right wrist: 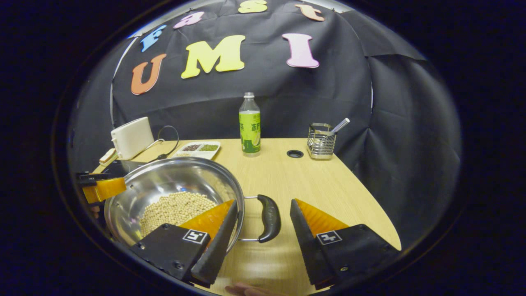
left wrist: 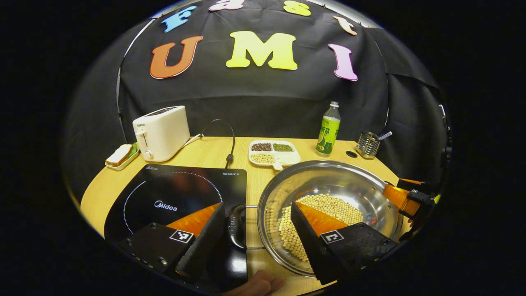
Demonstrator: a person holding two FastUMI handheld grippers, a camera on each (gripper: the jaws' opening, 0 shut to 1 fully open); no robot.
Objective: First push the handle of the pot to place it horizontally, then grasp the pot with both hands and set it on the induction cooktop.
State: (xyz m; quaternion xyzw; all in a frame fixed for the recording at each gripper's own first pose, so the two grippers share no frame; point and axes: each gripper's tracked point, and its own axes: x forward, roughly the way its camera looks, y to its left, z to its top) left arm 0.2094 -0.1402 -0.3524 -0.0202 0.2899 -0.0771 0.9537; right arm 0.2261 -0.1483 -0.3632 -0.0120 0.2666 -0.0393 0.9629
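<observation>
Both hand-held grippers at the pot handles, before the lift

At lower centre the left hand-held gripper and right hand-held gripper are spread, each around a handle of the pot (beans inside). Next, I think: close both, lift left onto the cooktop, just beside; the tabletop edge is near.

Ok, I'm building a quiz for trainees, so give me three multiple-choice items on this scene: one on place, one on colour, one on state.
1. Where does the pot stand?
A on the table, beside the cooktop
B on the cooktop
C on the floor

2. The toaster is:
A red
B white
C black

3. The right tool is:
A shut on a bottle
B shut on the pot's rim
C open, astride a pot handle

Answers: A, wood shows around the pot's base; B, its shell is white; C, a finger lies on each side of the handle.
</observation>
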